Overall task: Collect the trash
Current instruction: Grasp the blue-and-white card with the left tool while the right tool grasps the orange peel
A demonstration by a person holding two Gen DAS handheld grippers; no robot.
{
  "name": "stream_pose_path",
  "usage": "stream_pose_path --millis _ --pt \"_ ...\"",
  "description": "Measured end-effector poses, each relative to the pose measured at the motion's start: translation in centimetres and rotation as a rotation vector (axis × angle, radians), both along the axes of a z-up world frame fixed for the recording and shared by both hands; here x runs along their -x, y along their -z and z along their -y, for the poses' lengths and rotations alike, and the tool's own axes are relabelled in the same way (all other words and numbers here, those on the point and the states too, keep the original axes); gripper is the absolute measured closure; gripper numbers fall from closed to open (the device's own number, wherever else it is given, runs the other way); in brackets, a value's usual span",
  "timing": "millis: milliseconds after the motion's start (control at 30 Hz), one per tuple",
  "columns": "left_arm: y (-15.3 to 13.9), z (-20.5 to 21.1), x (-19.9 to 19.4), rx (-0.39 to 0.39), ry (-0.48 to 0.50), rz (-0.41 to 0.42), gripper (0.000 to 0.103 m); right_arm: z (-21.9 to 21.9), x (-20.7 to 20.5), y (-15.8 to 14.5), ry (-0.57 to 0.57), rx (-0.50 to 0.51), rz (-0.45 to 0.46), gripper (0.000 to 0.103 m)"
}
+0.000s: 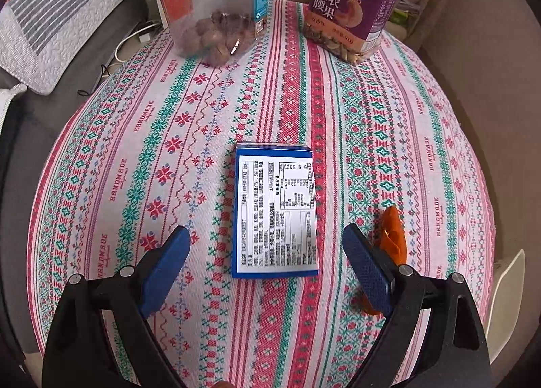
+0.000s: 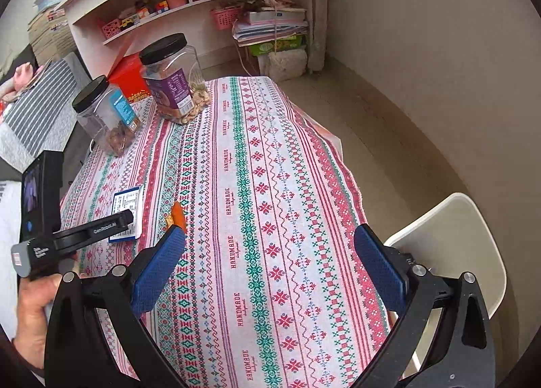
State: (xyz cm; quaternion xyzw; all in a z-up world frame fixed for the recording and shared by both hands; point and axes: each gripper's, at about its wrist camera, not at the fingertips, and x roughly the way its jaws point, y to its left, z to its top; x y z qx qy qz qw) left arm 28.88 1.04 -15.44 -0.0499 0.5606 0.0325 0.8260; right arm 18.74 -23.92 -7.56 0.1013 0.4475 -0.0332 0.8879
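Tablecloth [image 1: 236, 90] repeats "HANDMADE"; purple-label jar [image 1: 355, 5] reads "ZI YI YAO GUO" (plus 紫衣腰果).

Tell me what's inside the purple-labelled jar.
The purple-labelled jar holds pale cashew-like nuts, visible through the clear plastic along its base and side in the right wrist view. The label covers the middle, so how high they reach behind it cannot be seen.

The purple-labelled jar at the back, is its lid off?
No, the purple-labelled jar has its black lid seated on top in the right wrist view.
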Motion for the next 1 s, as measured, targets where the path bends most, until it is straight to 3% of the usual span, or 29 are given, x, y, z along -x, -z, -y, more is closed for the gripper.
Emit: stream_pose_path --millis 67,133,267,333,700,833,933,1000 --pt "1.0 0.1 -0.8 -0.015 -0.004 -0.019 0.016 0.2 -0.6 0.6 0.010 -0.023 -0.021 0.007" --pt "1.8 0.0 -1.1 -0.028 -0.001 -0.037 0.023 0.2 -1.1 1.0 0.017 -0.020 -0.034 0.007" --pt "1.9 -0.7 -0.8 -0.064 0.035 -0.029 0.046 -0.6 -2.3 2.1 0.011 -0.020 -0.064 0.007" --pt "1.4 -1.5 -0.3 -0.025 0.041 -0.016 0.046 -1.3 -3.0 2.8 0.004 -0.020 -0.080 0.007" --pt "-3.6 -5.8 4.8 -0.024 0.014 0.069 0.046 -9.6 -6.4 7.8 -0.119 -0.015 -0.158 0.007" --pt "-4.3 -6.2 6.0 -0.021 0.004 0.079 0.046 -11.8 -7.2 8.8 -0.147 0.034 -0.157 0.007" --pt "-4.8 -6.6 6.6 -0.018 0.001 0.091 0.046 -11.8 -7.7 10.2 -0.139 0.028 -0.198 0.020" --pt "-5.2 -7.0 6.8 -0.014 -0.005 0.102 0.046 -11.7 -7.6 10.5 -0.135 0.059 -0.196 0.037"
